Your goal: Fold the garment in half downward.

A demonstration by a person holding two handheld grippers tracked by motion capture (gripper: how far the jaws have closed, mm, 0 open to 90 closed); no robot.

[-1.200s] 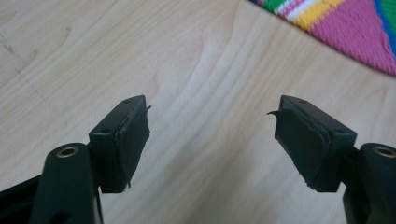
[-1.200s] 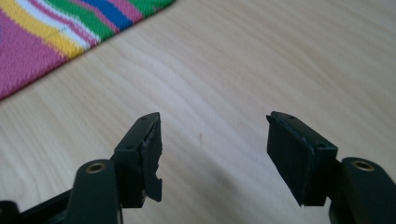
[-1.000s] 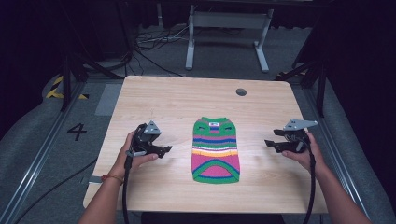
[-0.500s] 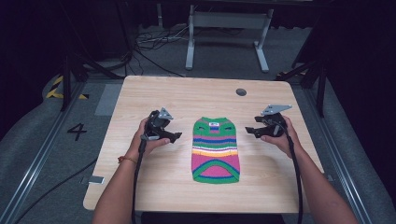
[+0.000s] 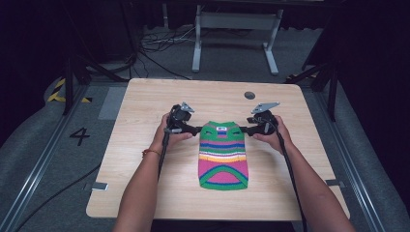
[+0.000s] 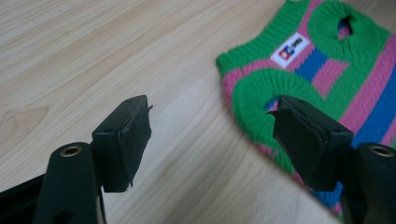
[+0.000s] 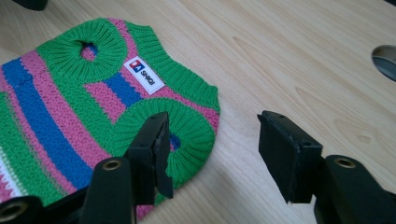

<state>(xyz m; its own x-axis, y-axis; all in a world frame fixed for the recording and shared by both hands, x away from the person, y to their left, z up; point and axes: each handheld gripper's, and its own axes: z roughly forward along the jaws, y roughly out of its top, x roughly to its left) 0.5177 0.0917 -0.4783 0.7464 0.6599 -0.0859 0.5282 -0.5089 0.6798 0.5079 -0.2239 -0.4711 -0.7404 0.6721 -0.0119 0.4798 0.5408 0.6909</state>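
- The small striped knitted sweater lies flat on the wooden table, in the middle between the two hands.
- Its long axis runs straight away from the person: the neck end with the white label points to the table's far edge, the green hem to the near edge.
- The left gripper sits right at the sweater's top left corner, tips pointing inward at it.
- In the left gripper view the jaws stand apart, having just been closing a little; one pad hangs over the green ribbed armhole, the other over bare wood. Nothing is pinched.
- The right gripper mirrors it at the top right corner.
- In the right gripper view the jaws are apart too and have just been closing; one pad hangs over the green armhole ring, the other over wood. No grip on the knit.
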